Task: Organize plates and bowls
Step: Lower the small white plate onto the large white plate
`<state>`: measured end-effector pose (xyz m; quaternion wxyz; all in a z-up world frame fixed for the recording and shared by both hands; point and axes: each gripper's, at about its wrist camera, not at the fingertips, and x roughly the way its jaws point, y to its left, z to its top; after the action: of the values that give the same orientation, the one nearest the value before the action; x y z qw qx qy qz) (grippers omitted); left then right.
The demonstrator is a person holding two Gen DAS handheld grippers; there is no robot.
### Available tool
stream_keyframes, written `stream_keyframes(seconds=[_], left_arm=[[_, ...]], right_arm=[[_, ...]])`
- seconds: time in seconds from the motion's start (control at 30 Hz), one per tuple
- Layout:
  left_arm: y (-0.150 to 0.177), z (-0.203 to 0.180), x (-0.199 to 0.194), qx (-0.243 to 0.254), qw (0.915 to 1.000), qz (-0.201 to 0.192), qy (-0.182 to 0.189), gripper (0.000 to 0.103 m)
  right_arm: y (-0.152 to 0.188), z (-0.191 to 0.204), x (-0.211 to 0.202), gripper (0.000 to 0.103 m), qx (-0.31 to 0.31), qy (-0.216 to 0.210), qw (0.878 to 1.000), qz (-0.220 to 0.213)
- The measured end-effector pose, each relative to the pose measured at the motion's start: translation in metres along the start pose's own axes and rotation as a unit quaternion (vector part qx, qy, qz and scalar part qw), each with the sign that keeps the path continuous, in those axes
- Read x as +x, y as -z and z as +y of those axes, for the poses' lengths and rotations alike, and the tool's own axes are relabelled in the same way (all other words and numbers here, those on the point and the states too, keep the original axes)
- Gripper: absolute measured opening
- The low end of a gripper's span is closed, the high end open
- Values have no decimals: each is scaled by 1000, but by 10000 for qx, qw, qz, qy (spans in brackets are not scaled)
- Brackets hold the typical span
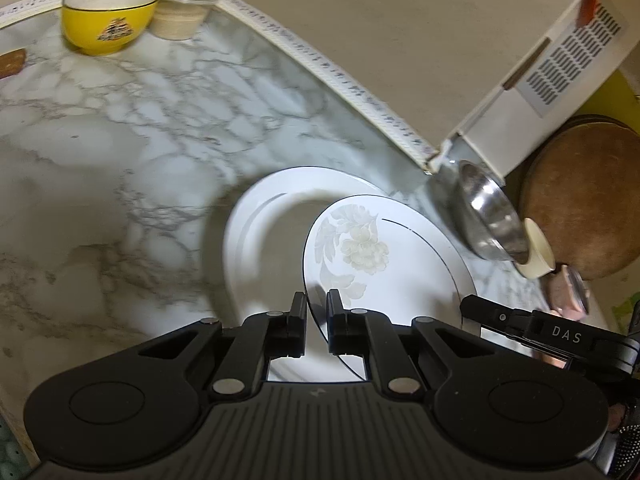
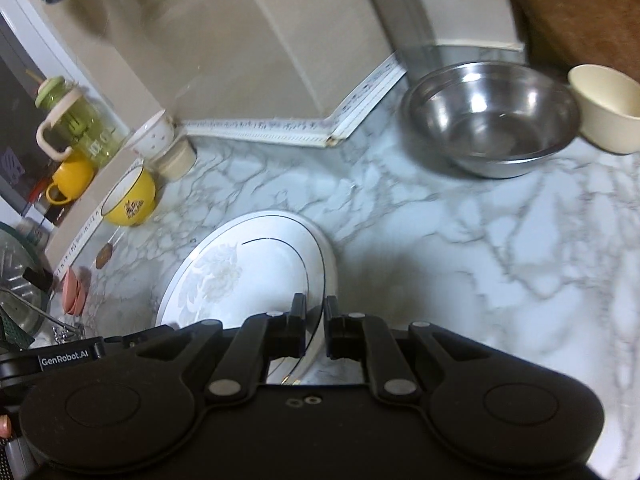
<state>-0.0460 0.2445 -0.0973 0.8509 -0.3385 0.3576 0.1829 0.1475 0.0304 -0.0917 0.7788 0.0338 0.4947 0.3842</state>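
Both claws sit closest to the lens, each clamped on a rim of the same flowered plate (image 1: 384, 256): the left claw (image 1: 317, 312) pinches its near edge, and the right claw (image 2: 316, 316) pinches the opposite edge. That plate hangs tilted over a plain white plate (image 1: 256, 232) lying flat on the marble tabletop (image 1: 100, 152), so the step in hand looks like stacking one on the other. It does not seem settled yet, and whether its far rim already touches the lower plate I cannot tell. As a judgement, the task is early: only these two plates are coming together, while the bowls stand scattered. A steel bowl (image 2: 492, 120) and a cream cup (image 2: 608, 108) wait near the back wall on one side; a yellow bowl (image 2: 130, 196) and a small flowered bowl (image 2: 154, 136) perched on a beige cup (image 2: 178, 160) stand well apart on the other. Nothing lies between the held plate and the one beneath. A round wooden board (image 1: 584, 200) leans beside the steel bowl, and a green jug (image 2: 76, 124) and yellow mug (image 2: 68, 180) crowd the ledge behind the yellow bowl.
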Motion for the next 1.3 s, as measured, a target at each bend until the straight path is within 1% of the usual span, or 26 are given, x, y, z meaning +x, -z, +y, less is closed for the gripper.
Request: stream_keyframes(seconds=[0.2,0.6,1.03,1.3], left_arm=[[-1,10,8,30,9998,32,-185,8],[-4,12,16,79,9996,99,-262,8],[-10,17,16,80,9996,233,-114,8],[-15,22,16,44,9991,424,51,9]], right_arm=[[3,7,22,10,-44,-3,9999,112],[3,4,39,10,39,23,9997,235],[0,3,42,10,94,-11,9995,285],[-1,2,42,10,67,-50,9993,354]])
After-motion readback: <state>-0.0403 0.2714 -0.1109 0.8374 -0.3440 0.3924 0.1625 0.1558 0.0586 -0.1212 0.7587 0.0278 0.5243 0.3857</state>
